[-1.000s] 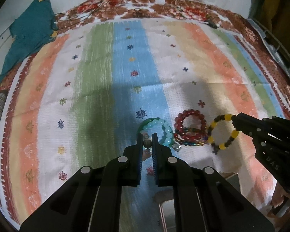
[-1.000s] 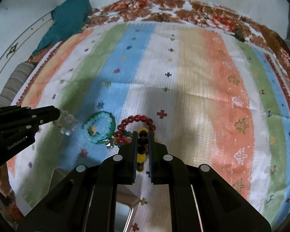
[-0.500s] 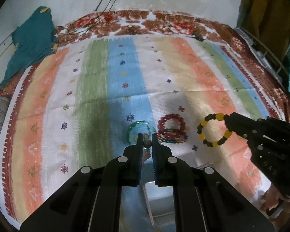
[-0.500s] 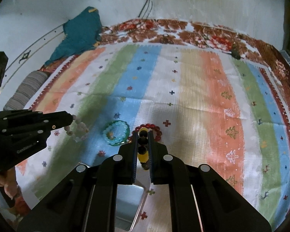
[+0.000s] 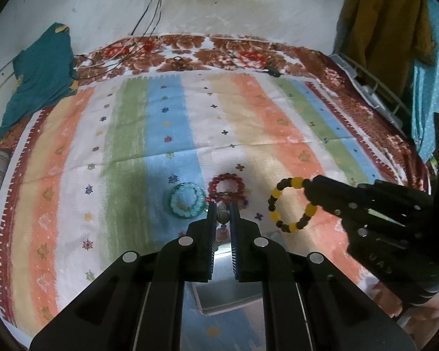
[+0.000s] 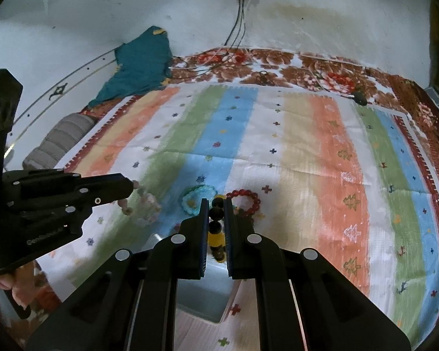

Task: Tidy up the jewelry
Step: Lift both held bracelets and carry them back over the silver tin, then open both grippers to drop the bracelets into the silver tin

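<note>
striped spread (image 5: 172, 134): woven cloth, matt | tray (image 5: 228, 292): shiny metal

The left gripper (image 5: 222, 215) has its jaws closed on a pale beaded bracelet (image 5: 222, 216) above the striped bedspread (image 5: 166, 134). At three o'clock the right gripper (image 5: 308, 188) holds a yellow-and-black beaded bracelet (image 5: 289, 204). A turquoise bead bracelet (image 5: 187, 200) and a red bead bracelet (image 5: 226, 185) lie at twelve o'clock, just beyond the jaws.
</note>
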`<state>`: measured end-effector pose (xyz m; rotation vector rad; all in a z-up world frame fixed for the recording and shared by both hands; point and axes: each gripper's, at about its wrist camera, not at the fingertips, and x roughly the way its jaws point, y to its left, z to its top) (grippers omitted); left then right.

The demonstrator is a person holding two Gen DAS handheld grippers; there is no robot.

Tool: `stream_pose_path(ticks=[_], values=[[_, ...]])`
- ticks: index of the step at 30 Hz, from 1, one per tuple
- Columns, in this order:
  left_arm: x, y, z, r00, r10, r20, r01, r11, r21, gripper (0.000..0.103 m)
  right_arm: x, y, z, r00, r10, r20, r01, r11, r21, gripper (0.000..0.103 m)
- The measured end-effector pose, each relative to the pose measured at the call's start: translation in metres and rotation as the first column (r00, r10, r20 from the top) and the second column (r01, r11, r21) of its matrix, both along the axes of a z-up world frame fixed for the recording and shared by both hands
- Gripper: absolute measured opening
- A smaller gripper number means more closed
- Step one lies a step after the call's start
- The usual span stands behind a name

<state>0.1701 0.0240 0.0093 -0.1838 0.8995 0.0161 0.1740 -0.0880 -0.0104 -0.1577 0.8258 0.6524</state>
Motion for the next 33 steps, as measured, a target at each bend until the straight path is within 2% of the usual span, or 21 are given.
stream_pose_path(ticks=[10, 21, 22, 23, 24, 25, 26, 33], values=[[-0.030, -0.017, -0.006, 1.000, -0.019, -0.003, 0.019, 1.000, -0.002, 0.008, -0.029, -0.006, -0.004, 0.999, 0.031, -0.015, -0.031, 1.000, 0.002, 0.011], [-0.053, -0.022, -0.017, 0.999, 0.007, -0.038, -0.008, 1.000, -0.024, 0.009, -0.044, -0.014, -0.017, 0.997, 0.039, -0.073, -0.040, 0.999, -0.001, 0.011], [-0.053, -0.021, -0.019, 0.999, 0.018, -0.044, -0.019, 1.000, -0.019, 0.012, -0.043, -0.015, -0.018, 0.997, 0.027, -0.079, -0.028, 1.000, -0.008, 0.012], [-0.054, -0.020, -0.020, 0.998, 0.031, -0.048, -0.031, 0.999, -0.005, 0.019, -0.042, -0.017, -0.019, 0.997, 0.014, -0.077, -0.016, 1.000, -0.017, 0.015], [-0.055, -0.018, -0.020, 0.998, 0.047, -0.047, -0.047, 0.999, 0.014, 0.022, -0.042, -0.020, -0.019, 0.998, 0.003, -0.069, -0.004, 1.000, -0.022, 0.019], [-0.055, -0.016, -0.021, 0.997, 0.057, -0.046, -0.056, 0.998, 0.022, 0.024, -0.041, -0.022, -0.019, 0.998, -0.006, -0.066, 0.004, 1.000, -0.023, 0.030], [-0.056, -0.014, -0.020, 0.997, 0.065, -0.046, -0.064, 0.998, 0.024, 0.026, -0.039, -0.024, -0.019, 0.998, -0.013, -0.065, 0.011, 1.000, -0.024, 0.034], [-0.056, 0.000, -0.021, 0.995, 0.091, -0.048, -0.091, 0.996, 0.001, 0.040, -0.027, -0.028, -0.025, 0.996, -0.040, -0.074, 0.037, 0.998, -0.052, 0.035]])
